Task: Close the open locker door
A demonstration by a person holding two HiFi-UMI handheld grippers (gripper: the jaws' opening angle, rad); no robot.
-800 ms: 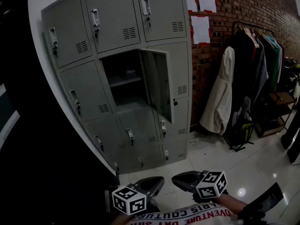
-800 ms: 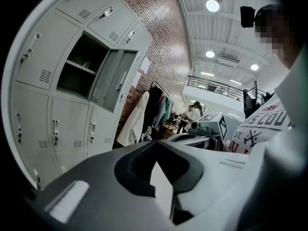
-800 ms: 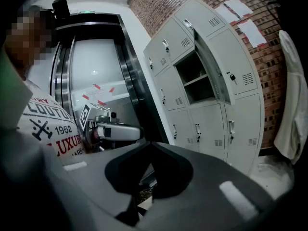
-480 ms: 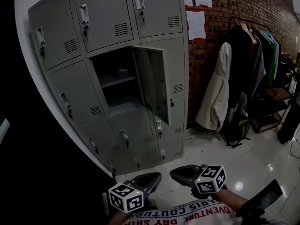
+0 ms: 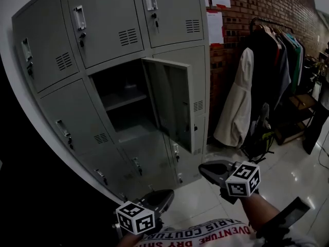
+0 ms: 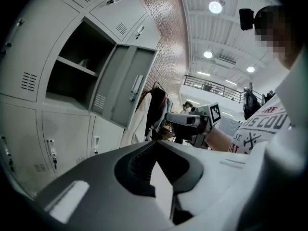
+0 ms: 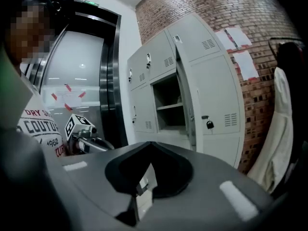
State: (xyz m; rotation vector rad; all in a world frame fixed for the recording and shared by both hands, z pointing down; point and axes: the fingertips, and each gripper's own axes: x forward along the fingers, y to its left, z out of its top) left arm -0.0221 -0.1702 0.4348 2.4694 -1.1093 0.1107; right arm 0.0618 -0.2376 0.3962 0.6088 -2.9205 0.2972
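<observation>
A grey steel locker bank (image 5: 103, 30) fills the head view from 9 to 12 o'clock, standing against a brick wall (image 5: 257, 4). Its middle compartment (image 5: 121, 104) is open, with a shelf (image 5: 123, 99) across it. The open locker door (image 5: 172, 104) is hinged on the compartment's right side and swung well out, near the view's centre. At 3 o'clock a clothes rack (image 5: 272, 81) carries dark garments and a white coat (image 5: 236, 102). The right gripper (image 5: 205, 169) is held at 5 o'clock, pointing toward the lockers and well apart from the door. The left gripper (image 5: 165, 195) sits lower, at 6 to 7 o'clock. Both pairs of jaws are clenched tip to tip on nothing. Paper sheets (image 5: 215, 27) hang on the bricks at 1 o'clock.
</observation>
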